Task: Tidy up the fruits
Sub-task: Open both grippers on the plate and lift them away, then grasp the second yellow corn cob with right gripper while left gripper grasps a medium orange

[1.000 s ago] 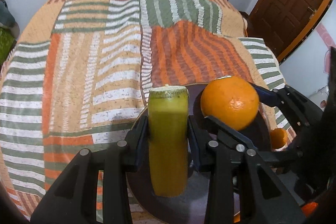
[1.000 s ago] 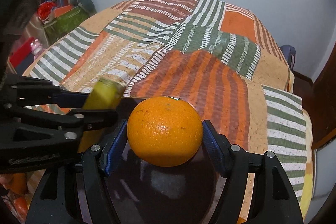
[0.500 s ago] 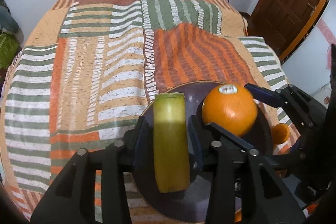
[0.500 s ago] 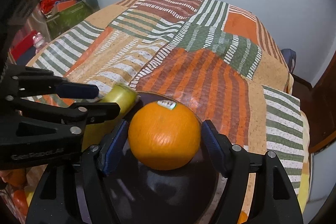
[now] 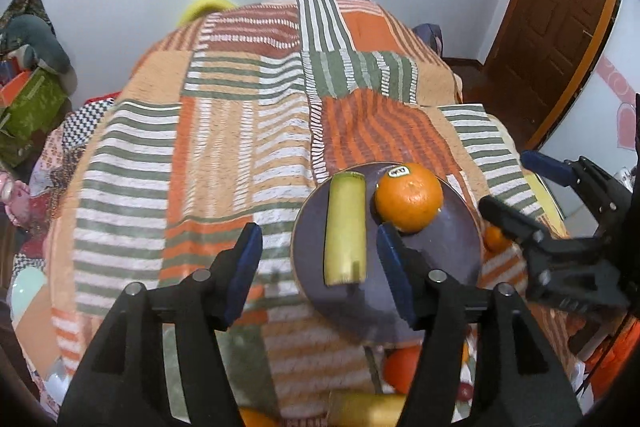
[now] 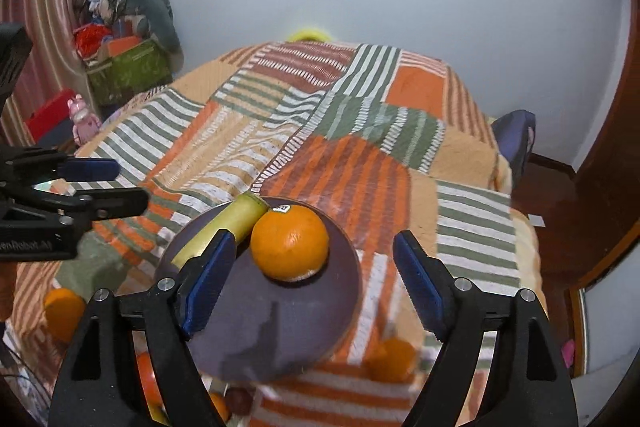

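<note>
A dark round plate (image 5: 452, 251) lies on the striped bedspread; it also shows in the right wrist view (image 6: 280, 315). On it lie a yellow-green banana piece (image 5: 346, 229) (image 6: 224, 227) and a large orange (image 5: 409, 197) (image 6: 290, 243) with a sticker, side by side. My left gripper (image 5: 318, 267) is open above the plate's near side, clear of the banana piece. My right gripper (image 6: 308, 283) is open and raised above the orange, not touching it.
More oranges lie on the bedspread near the plate (image 6: 64, 313) (image 6: 390, 359) (image 5: 402, 367), with a yellow fruit (image 5: 366, 409) at the bed's near edge. A brown door (image 5: 556, 15) stands at the right. Boxes and clutter (image 6: 128, 67) sit at the left wall.
Both grippers have opened and pulled back and up. The banana piece and the orange, held before, now rest on the plate.
</note>
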